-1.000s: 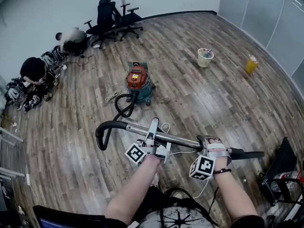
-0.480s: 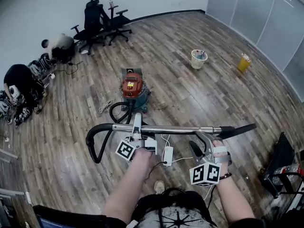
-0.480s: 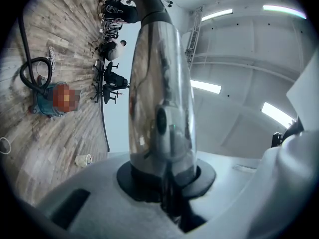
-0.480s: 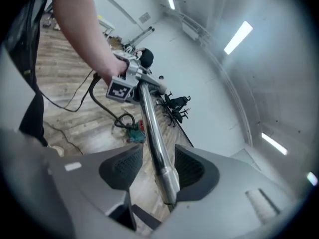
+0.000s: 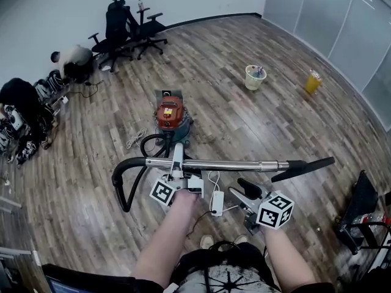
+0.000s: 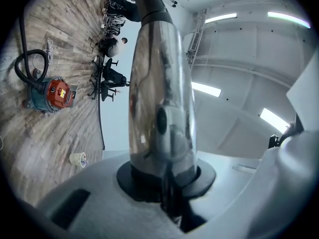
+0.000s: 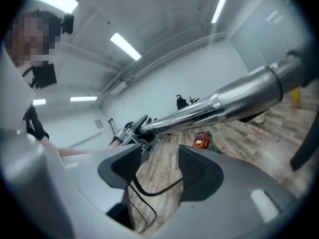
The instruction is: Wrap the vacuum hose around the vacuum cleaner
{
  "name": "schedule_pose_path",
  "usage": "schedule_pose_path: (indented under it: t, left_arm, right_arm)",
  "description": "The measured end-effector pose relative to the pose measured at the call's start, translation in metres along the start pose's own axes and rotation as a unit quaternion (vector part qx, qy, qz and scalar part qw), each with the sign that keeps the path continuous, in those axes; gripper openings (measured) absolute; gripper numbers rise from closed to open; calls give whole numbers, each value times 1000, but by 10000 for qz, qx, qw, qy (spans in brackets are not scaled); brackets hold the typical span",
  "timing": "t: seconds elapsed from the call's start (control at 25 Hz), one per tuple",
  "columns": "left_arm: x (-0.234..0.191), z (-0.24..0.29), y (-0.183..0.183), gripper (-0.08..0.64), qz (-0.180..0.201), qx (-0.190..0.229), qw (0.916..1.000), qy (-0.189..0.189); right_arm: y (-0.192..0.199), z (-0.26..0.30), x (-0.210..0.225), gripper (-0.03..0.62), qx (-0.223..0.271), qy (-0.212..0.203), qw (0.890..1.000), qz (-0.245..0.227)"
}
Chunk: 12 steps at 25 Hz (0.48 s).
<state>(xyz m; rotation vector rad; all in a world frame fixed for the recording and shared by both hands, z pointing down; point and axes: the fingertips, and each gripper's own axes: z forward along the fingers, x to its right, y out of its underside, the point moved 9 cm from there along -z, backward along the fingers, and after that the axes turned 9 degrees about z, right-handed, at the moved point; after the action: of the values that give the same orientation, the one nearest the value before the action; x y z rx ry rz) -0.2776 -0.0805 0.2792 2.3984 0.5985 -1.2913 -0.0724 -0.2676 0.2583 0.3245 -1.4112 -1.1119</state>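
The vacuum cleaner [image 5: 170, 113], with a red top on a teal body, stands on the wood floor [image 5: 244, 121] ahead of the person. A pale sticker on its lid carries print too small to read, and no brand name can be made out anywhere on it. Its black hose [image 5: 116, 176] loops out from the front of the machine and curves to a bent end joined to a chrome wand [image 5: 232, 165]. The wand lies level across the head view and ends at the right in a black nozzle [image 5: 305, 165]. The left tongs [image 5: 178, 162] are clamped on the wand near the hose end, the jaws nearly together around the tube, which fills the left gripper view. The right tongs [image 5: 241, 191] sit just below the wand and clear of it. Their jaws have just been opening and now stand wide apart, with nothing between the pads; only floor and a thin black cable show beyond them. Each pair of tongs carries a cube [image 5: 275, 209] with black-and-white square patterns, not letters. A white adapter [image 5: 215, 201] hangs on a cord below the wand. A pale bucket [image 5: 255, 76], a yellow container [image 5: 313, 82] and office chairs [image 5: 125, 23] stand farther off.
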Motion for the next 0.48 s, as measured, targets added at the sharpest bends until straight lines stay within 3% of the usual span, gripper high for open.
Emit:
schedule_pose_path:
  t: [0.08, 0.2, 0.36, 0.48]
  left_arm:
    - [0, -1, 0, 52, -9, 21, 10000, 1]
    - [0, -2, 1, 52, -44, 68, 10000, -39]
    - [2, -8, 0, 52, -132, 158, 9998, -66]
    - [5, -7, 3, 52, -167, 153, 9997, -20]
  right_arm:
    - [-4, 5, 4, 256, 576, -340, 9955, 673]
    - [-11, 14, 11, 306, 1206, -664, 9798, 1447]
    - [-18, 27, 18, 324, 1714, -773, 9540, 2336]
    - [-29, 37, 18, 324, 2129, -860, 9360, 2669]
